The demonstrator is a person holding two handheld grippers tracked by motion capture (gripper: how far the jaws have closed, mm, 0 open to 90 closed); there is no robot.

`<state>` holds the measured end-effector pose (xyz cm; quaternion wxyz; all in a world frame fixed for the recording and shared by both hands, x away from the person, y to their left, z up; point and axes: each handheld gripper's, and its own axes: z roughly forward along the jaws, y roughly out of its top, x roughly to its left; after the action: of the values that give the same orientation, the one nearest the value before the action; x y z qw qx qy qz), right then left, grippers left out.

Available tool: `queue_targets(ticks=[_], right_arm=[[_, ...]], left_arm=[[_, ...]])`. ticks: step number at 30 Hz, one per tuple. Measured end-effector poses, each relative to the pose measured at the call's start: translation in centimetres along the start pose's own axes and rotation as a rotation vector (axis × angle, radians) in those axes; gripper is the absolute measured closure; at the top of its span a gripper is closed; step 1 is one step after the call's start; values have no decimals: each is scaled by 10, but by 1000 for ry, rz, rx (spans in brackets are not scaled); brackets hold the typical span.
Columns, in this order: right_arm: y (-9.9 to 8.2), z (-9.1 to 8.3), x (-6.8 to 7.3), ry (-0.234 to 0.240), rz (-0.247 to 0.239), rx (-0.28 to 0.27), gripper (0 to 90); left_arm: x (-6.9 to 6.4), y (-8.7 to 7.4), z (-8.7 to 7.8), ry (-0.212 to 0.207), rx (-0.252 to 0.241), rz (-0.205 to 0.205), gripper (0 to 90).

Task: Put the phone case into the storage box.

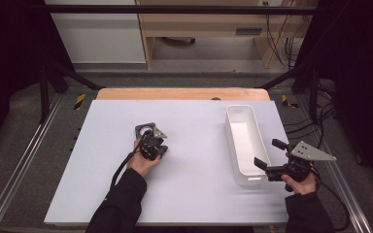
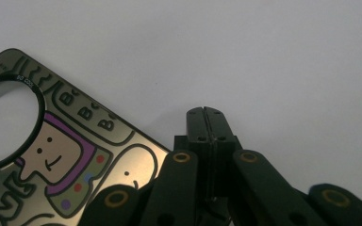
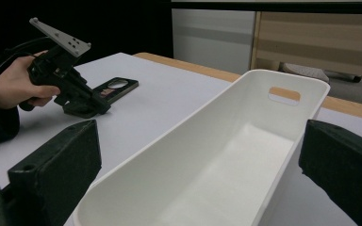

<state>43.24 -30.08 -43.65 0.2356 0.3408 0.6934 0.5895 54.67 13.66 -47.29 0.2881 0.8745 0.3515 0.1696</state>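
A flat phone case [image 1: 144, 129] with a cartoon print and a round camera hole lies on the white table [image 1: 194, 194] left of centre. My left gripper [image 1: 148, 139] is shut with nothing in it, its tips resting on the table just beside the case's edge. In the left gripper view the closed gripper [image 2: 205, 111] sits right of the case [image 2: 70, 150]. My right gripper [image 1: 269, 153] stands wide open at the near right corner of a long white bin [image 1: 233, 127]. The right gripper view looks along the empty bin [image 3: 245, 160] between its spread jaws.
The right gripper view also has the left hand and its gripper [image 3: 82, 101] beside the case [image 3: 115, 88]. A wooden strip [image 1: 182, 93] borders the table's far edge. Black frame posts and cables stand at both sides.
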Motion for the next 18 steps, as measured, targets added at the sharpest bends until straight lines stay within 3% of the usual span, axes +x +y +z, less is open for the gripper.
queue_targets(ticks=[18], right_arm=[[0,0,0,1,-1,-1,4]], left_arm=[[1,-23,-21,7,24,13,895]])
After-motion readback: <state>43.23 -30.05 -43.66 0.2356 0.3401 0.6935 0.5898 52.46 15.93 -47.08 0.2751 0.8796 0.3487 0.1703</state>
